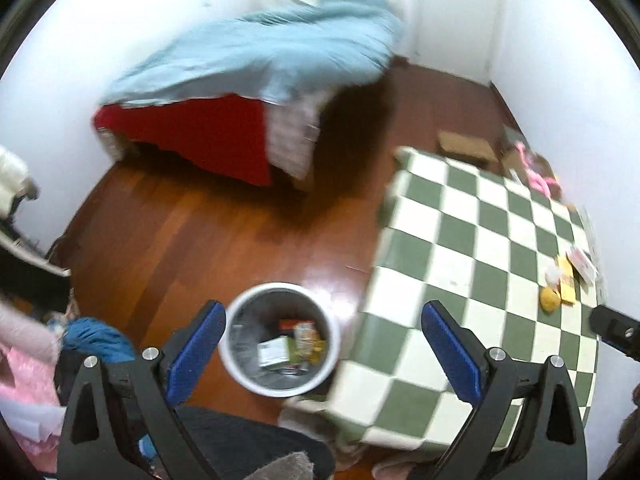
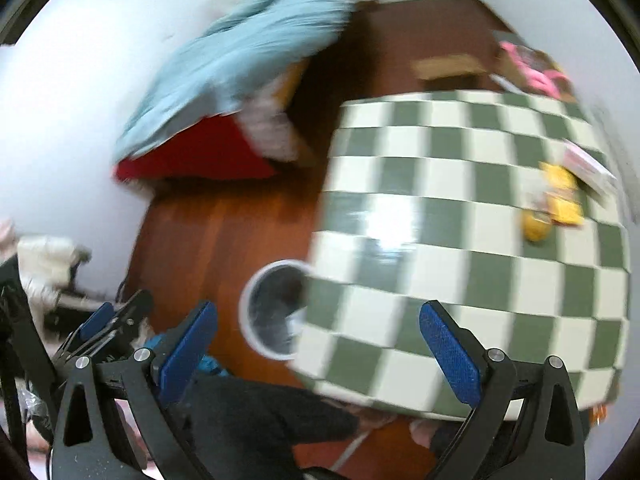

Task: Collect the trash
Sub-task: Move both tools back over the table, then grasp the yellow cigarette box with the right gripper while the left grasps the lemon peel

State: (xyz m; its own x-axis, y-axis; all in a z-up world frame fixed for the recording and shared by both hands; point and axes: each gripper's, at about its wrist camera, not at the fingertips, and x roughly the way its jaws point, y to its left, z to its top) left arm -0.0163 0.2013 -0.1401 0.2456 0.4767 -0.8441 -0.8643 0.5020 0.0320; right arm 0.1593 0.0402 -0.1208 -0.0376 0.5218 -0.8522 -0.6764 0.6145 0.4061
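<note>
**Both grippers empty above the bin and the checkered table**

Your left gripper (image 1: 320, 344) hangs with its blue pads spread wide and nothing between them. Right below it, on the wooden floor (image 1: 208, 232), stands the round white-rimmed trash bin (image 1: 244, 312), just beside the near left corner of the checkered table (image 1: 460, 264). Inside the bin lie several wrappers (image 1: 292, 346), one white, one yellowish.

Your right gripper (image 2: 318, 344) is opened just as wide and holds nothing. It hovers over the near edge of the table, and from its camera the bin is partly hidden behind the table's edge.

The trash left on the table sits at its far right side: a yellow crumpled lump (image 1: 550, 300), a flat yellow packet (image 1: 567, 282) touching it, and a pale wrapper (image 1: 582, 264) just beyond. All three are well apart from both grippers. The right wrist view is blurred, so finer detail there cannot be told.

A bed with a light blue cover (image 1: 260, 52) stands far left.
</note>
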